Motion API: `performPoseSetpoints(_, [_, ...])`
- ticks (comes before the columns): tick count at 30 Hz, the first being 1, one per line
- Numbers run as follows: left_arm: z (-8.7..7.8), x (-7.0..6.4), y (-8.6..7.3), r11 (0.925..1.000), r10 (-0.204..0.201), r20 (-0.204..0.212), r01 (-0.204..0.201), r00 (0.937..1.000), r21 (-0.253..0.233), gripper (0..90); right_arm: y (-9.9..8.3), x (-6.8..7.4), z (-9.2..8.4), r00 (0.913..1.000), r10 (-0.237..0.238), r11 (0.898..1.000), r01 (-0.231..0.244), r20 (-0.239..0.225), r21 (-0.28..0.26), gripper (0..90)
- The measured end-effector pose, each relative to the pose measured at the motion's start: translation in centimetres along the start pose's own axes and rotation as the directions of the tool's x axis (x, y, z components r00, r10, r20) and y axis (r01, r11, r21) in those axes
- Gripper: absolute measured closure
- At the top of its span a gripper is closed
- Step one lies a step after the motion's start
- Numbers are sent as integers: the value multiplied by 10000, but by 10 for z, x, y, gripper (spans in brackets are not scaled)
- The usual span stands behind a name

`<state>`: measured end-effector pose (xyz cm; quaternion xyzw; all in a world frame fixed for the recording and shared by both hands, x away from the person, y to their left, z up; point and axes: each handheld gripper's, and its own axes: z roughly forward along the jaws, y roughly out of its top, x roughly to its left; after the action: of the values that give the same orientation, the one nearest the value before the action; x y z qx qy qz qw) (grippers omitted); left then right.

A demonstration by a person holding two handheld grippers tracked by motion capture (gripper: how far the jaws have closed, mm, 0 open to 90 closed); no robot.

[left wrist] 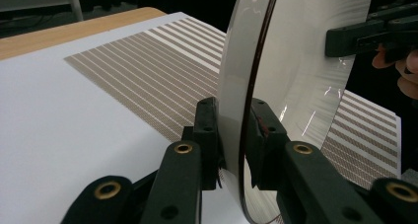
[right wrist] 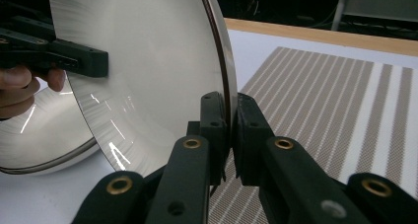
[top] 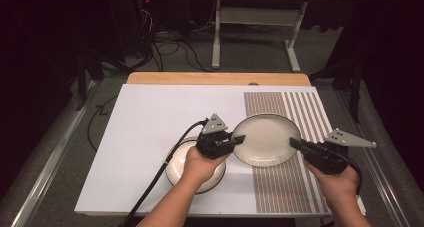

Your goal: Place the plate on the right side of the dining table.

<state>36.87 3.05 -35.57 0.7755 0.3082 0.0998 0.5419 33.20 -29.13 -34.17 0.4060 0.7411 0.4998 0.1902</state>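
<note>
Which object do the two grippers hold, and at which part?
Both hold one white plate by its rim: the left gripper at its left edge, the right gripper at the opposite edge.

Wooden table (top: 150, 78), white sheet (top: 150, 137), second plate (top: 175, 174)

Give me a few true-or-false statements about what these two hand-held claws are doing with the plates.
1. Both grippers clamp the same plate. True: the left gripper and right gripper pinch opposite sides of its rim.
2. The held plate lies flat on the striped mat. False: it is lifted and tilted above it.
3. A second plate sits on the white sheet under the left hand. True.
4. The right gripper's jaws hang open and empty. False: they are shut on the rim.
</note>
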Motion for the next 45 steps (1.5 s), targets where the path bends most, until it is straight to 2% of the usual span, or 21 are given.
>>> performPoseSetpoints(10, [30, -10, 7, 9998, 0, 222, -4, 9998, 174, 764, -9, -20, -17, 9986, 220, 9998, -219, 476, -33, 866])
performPoseSetpoints(18, [56, -16, 10, 9987, -84, 325, 68, 9994, 503, 757, -21, -36, -26, 9953, 461, 9989, -460, 853, -29, 866])
performPoseSetpoints(40, [92, -26, 0, 9912, -200, 157, 178, 9997, 1312, 747, -46, -58, -32, 9870, 997, 9946, -1026, 1260, 172, 864])
performPoseSetpoints(45, [98, -26, -3, 9885, -278, 51, 267, 9996, 1489, 743, -50, -61, -31, 9860, 937, 9947, -985, 1383, 287, 865])
